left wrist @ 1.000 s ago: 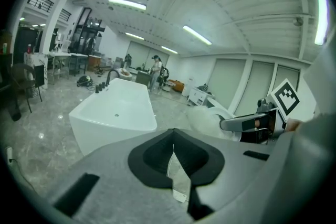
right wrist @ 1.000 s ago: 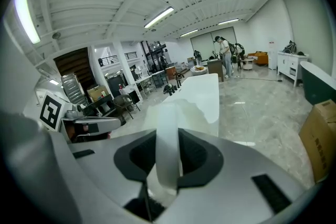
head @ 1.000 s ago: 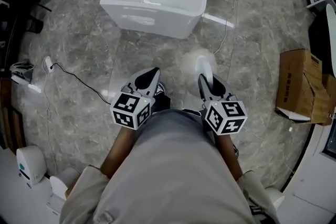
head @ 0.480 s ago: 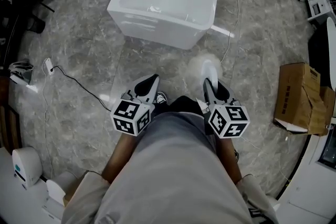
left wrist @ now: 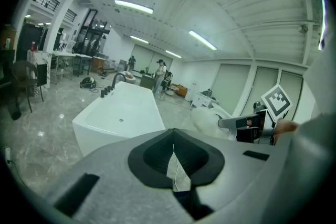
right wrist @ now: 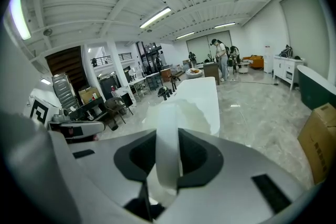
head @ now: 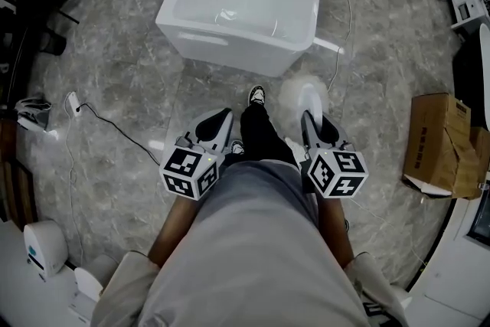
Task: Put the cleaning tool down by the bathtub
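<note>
The white bathtub (head: 243,0) stands on the marble floor ahead of me, with black taps at its far end. My right gripper (head: 308,116) is shut on the flat white handle of the cleaning tool (head: 301,94), whose fluffy white head sticks out beyond the jaws. In the right gripper view the handle (right wrist: 167,144) runs up between the jaws with the bathtub (right wrist: 206,98) behind it. My left gripper (head: 221,117) is shut with nothing in it; its jaws meet in a thin line in the left gripper view (left wrist: 174,150). Both grippers hang short of the tub.
A cardboard box (head: 439,135) sits at the right. A black cable (head: 107,117) runs across the floor at the left, a white one (head: 341,34) beside the tub. The person's shoe (head: 257,95) is between the grippers. A white appliance (head: 38,249) stands at lower left.
The person has walked toward the bathtub with both grippers held level; the tub sits nearer. A leg and shoe have stepped forward between the grippers.
</note>
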Available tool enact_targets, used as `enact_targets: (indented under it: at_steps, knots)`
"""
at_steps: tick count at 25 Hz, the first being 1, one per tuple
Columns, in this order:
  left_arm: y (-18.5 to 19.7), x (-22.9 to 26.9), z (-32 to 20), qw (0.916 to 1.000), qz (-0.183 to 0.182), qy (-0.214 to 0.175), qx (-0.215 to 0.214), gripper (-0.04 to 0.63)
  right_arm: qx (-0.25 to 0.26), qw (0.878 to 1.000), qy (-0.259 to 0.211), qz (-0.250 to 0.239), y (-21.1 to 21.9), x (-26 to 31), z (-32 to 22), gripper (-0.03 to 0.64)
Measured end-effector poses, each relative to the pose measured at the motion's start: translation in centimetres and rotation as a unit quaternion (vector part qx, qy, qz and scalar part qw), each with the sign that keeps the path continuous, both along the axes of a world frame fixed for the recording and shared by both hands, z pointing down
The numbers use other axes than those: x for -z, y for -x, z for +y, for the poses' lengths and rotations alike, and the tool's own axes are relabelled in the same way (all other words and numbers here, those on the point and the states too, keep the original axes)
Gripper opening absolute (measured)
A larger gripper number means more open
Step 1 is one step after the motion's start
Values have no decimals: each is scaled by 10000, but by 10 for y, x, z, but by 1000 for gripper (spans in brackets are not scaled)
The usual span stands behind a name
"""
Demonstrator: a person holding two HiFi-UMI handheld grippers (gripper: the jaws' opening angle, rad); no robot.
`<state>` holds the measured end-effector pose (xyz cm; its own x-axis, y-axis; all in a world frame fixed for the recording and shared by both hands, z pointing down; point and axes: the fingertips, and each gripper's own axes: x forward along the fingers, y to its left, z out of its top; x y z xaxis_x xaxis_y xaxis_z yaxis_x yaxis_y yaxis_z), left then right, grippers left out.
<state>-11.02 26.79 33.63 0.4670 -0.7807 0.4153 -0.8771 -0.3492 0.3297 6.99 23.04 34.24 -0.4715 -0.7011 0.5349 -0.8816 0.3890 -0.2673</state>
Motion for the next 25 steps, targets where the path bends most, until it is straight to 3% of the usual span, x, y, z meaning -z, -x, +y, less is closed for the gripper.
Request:
enact_targets:
  at_steps: [9,14,25]
  knots:
    - [8,-3,-63,9998,-178,82,-76,5,-261,9996,60,-110,-3,-11,-68,84]
    - [0,-7,-106,9945,-953,-83,-436,5,-546,9981,271,-83,-10,-29,-110,84]
    - [-12,-3,-199,9956,-679,-21,-642,5,-731,9961,441,-226,-12,-39,-196,84]
